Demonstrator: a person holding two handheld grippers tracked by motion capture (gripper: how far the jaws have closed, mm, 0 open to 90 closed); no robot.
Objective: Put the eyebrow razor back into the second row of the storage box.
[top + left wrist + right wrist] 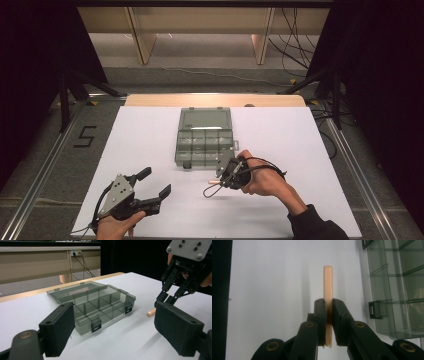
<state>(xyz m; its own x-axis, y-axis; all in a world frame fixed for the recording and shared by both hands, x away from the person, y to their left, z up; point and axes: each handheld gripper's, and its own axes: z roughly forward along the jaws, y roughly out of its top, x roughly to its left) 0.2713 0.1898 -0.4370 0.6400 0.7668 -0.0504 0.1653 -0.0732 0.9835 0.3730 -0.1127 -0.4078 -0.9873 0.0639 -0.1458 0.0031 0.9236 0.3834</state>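
While clamped in the right gripper (328, 312), pinched flat between both pads partway along, with the rounded tip sticking out ahead and the notched end trailing behind: a slim peg of pale peach plastic (328, 283). Gripped that way probably so the long free end could be aimed and lowered into a slot. Hung just off the white table (150, 145), near and slightly right of the near-right corner of the smoky clear organizer box (205, 140). Sat mid-table, lid (205, 118) thrown back flat to the far side, so every divided compartment stood open from above; latches (96, 326) faced the near edge, out of the way of a drop from overhead. Waited well to the left, near the front edge: the left gripper (152, 186), jaws spread wide with nothing between them, turned toward the box, seemingly parked to leave room yet ready to steady it.
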